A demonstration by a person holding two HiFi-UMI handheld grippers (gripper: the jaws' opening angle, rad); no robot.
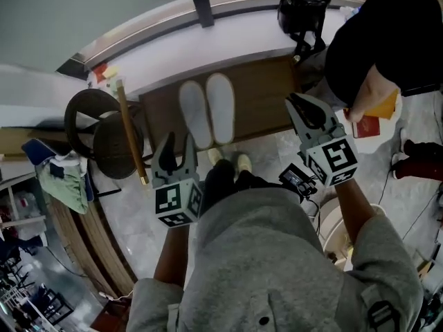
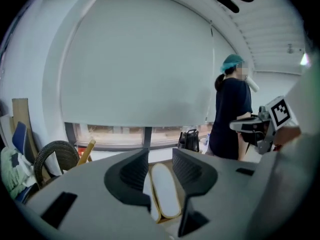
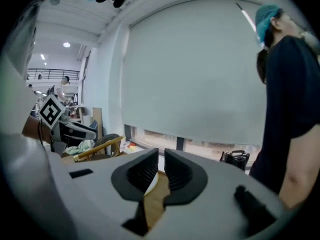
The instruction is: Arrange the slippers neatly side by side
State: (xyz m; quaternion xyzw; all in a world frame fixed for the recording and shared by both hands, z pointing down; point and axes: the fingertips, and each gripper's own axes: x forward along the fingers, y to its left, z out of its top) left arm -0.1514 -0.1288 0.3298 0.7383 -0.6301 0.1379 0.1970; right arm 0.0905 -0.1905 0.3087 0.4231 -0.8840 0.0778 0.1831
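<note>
Head view: two pale, oval slippers point(image 1: 221, 107)

Source: daylight is coming through the window strip point(image 2: 145, 134) beyond the fingers point(image 2: 131, 176), below a drawn blind point(image 2: 140, 69).
Brightness: gripper views are glowing evenly; the head view is looking dim, bluish.
Shadows: soft ones are pooling between the fingers.
Edges: frames are bending, darkening into black corners.
Focus: fingers are blurring up close.
</note>
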